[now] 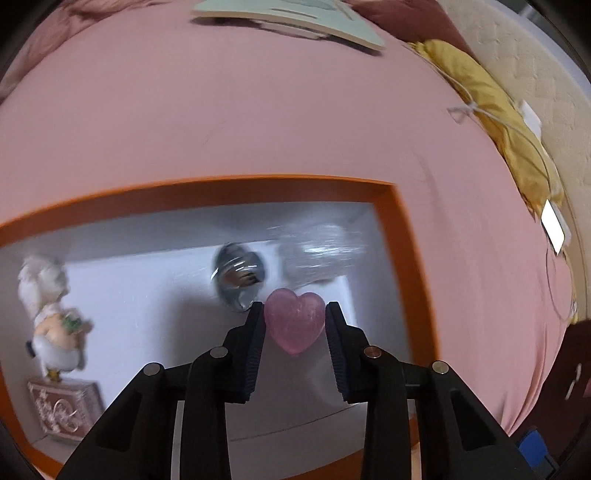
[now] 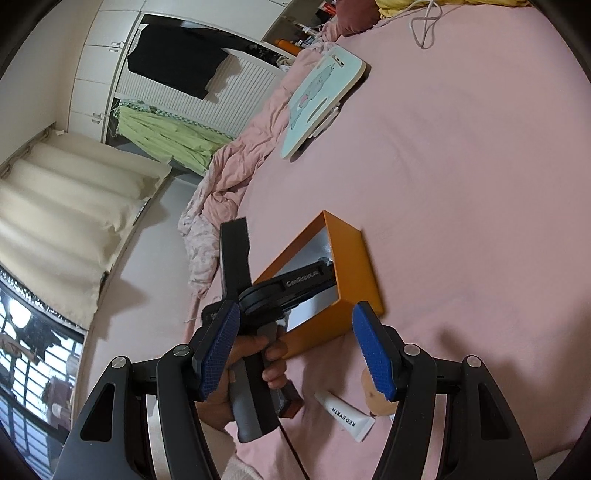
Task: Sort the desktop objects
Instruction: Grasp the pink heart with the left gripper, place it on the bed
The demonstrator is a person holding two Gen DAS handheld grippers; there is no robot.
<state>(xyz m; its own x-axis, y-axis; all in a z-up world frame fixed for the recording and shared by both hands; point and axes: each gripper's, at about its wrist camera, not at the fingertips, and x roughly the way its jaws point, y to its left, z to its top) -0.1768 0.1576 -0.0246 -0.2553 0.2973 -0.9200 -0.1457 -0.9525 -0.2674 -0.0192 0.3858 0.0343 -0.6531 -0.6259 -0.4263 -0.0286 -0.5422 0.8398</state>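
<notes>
My left gripper (image 1: pixel 295 314) is shut on a pink translucent heart (image 1: pixel 295 321) and holds it over the open orange box (image 1: pixel 400 236) with a white inside. In the box lie a chef figurine (image 1: pixel 51 317) on a brown base at the left, a shiny metal ball (image 1: pixel 238 273) and a clear wrapped item (image 1: pixel 321 251). In the right wrist view my right gripper (image 2: pixel 295 347) is open and empty, above the pink bed sheet. The left gripper (image 2: pixel 288 284) reaches into the orange box (image 2: pixel 354 269) there. A white RED EARTH tube (image 2: pixel 345 415) lies near my right fingers.
A pale green board with a cartoon (image 2: pixel 321 99) lies on the sheet beyond the box, also in the left wrist view (image 1: pixel 291 18). A yellow cloth (image 1: pixel 498 122) and a white cable (image 1: pixel 472 107) lie at the right. A crumpled pink duvet (image 2: pixel 229 177) lines the bed edge.
</notes>
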